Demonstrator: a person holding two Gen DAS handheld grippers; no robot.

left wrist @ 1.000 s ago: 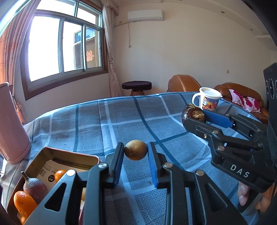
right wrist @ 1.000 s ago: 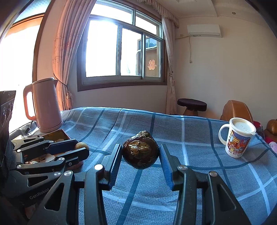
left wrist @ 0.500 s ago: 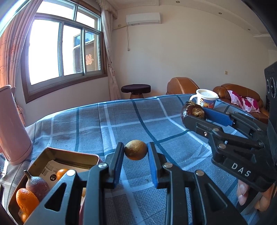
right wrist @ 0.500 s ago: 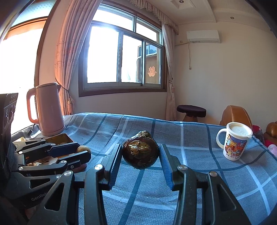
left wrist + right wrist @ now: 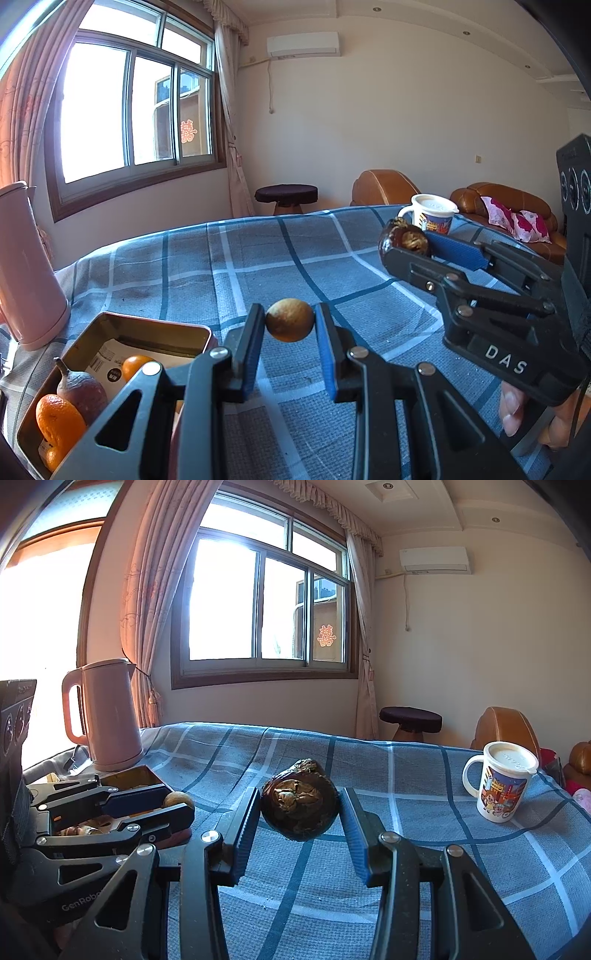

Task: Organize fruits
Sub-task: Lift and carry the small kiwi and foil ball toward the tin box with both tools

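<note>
L gripper (image 5: 290,321) is clenching a small tan fruit (image 5: 290,319) above the counter (image 5: 258,266) — tin w/ oranges (image 5: 110,332) sitting at 8 o'clock. R gripper (image 5: 300,805) is gripping a dark wrinkled fruit (image 5: 300,799); mug (image 5: 502,782) at 3 o'clock.

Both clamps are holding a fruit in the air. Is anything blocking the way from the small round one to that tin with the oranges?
Nothing visible does. The small brown fruit, held in the left gripper, hangs above the checked cloth. The open tin sits just to its lower left, with only bare cloth between. The right gripper, with its dark fruit, is off to the other side.
</note>
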